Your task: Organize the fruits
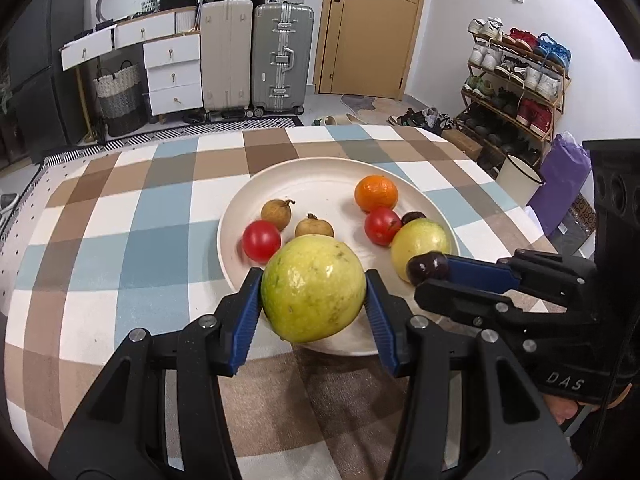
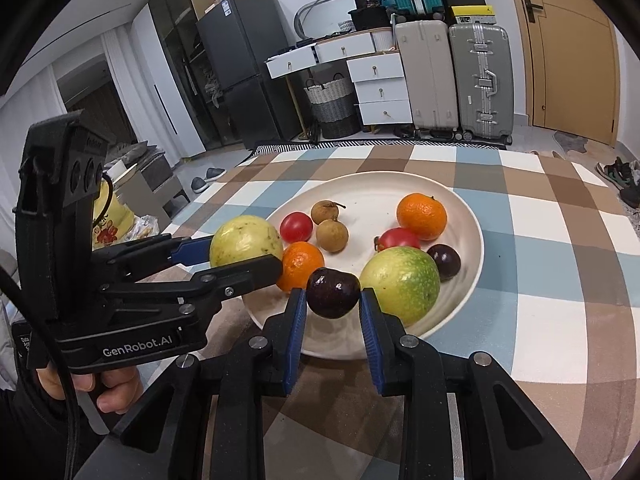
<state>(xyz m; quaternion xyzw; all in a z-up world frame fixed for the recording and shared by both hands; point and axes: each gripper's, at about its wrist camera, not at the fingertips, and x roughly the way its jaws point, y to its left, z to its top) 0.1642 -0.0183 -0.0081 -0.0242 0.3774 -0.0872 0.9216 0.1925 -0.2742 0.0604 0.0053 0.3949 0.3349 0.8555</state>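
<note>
In the left wrist view my left gripper [image 1: 314, 280] is shut on a large yellow-green guava [image 1: 314, 288], held above the near rim of the white plate [image 1: 320, 184]. To its right my right gripper [image 1: 428, 267] pinches a dark plum [image 1: 428, 265]. In the right wrist view my right gripper [image 2: 332, 294] is shut on that dark plum [image 2: 333, 293] over the plate's [image 2: 380, 188] near edge. On the plate lie two oranges [image 2: 421, 216], two tomatoes [image 2: 296, 227], two longans [image 2: 332, 235], a green guava [image 2: 400, 282] and another plum [image 2: 444, 262].
The plate rests on a table with a checked blue, brown and white cloth [image 1: 120, 240]. Behind the table stand two suitcases [image 1: 256, 60], white drawers [image 1: 172, 72] and a door [image 1: 372, 28]. A shoe rack [image 1: 516, 80] is at the right, a fridge [image 2: 240, 72] at the left.
</note>
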